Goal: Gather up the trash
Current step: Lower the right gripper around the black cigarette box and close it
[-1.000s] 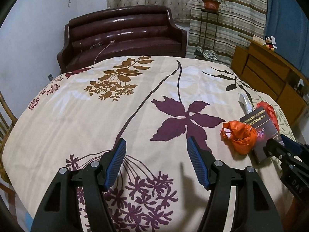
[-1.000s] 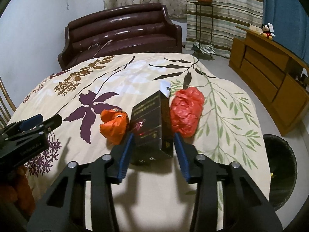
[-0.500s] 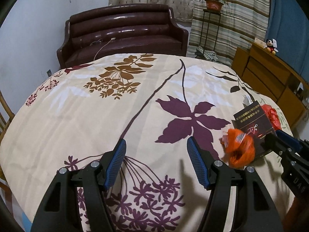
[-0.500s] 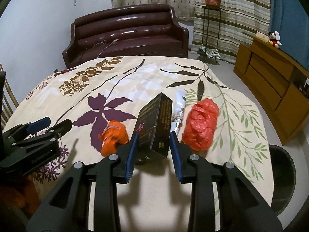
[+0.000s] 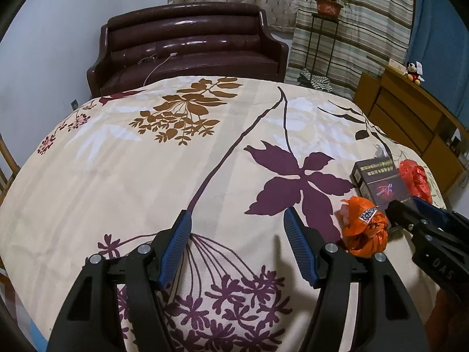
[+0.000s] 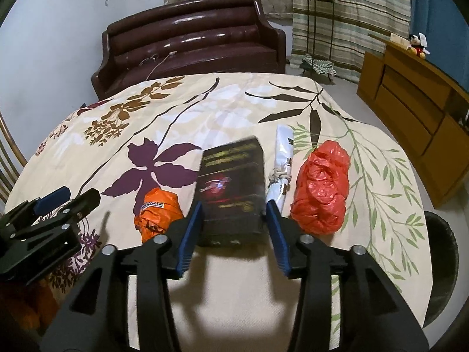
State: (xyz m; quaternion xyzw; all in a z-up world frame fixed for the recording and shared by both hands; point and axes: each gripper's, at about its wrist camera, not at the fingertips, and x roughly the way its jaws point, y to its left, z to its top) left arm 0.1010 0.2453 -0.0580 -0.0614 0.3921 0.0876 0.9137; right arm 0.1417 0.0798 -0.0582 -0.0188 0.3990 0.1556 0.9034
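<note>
A black box (image 6: 231, 193) lies blurred on the floral tablecloth (image 6: 222, 111), between the fingers of my right gripper (image 6: 234, 205). Its jaws are opening, and a thin gap shows at each blue pad. An orange crumpled bag (image 6: 158, 211) sits just left of the box. To the right lie a rolled white wrapper (image 6: 283, 164) and a red plastic bag (image 6: 322, 187). My left gripper (image 5: 236, 212) hovers open over the purple flower print with nothing between its fingers. The orange bag (image 5: 363, 228) and the box (image 5: 378, 182) are off to its right.
A dark bin (image 6: 439, 264) stands on the floor past the table's right edge. A brown leather sofa (image 5: 187, 50) sits behind the table. A wooden cabinet (image 5: 410, 117) lines the right wall. Chair rails (image 6: 8, 152) show at the left.
My right gripper's jaws have spread apart. The black box, gripped and tilted up before, has dropped flat onto the cloth between them. The left gripper has stayed open and still.
</note>
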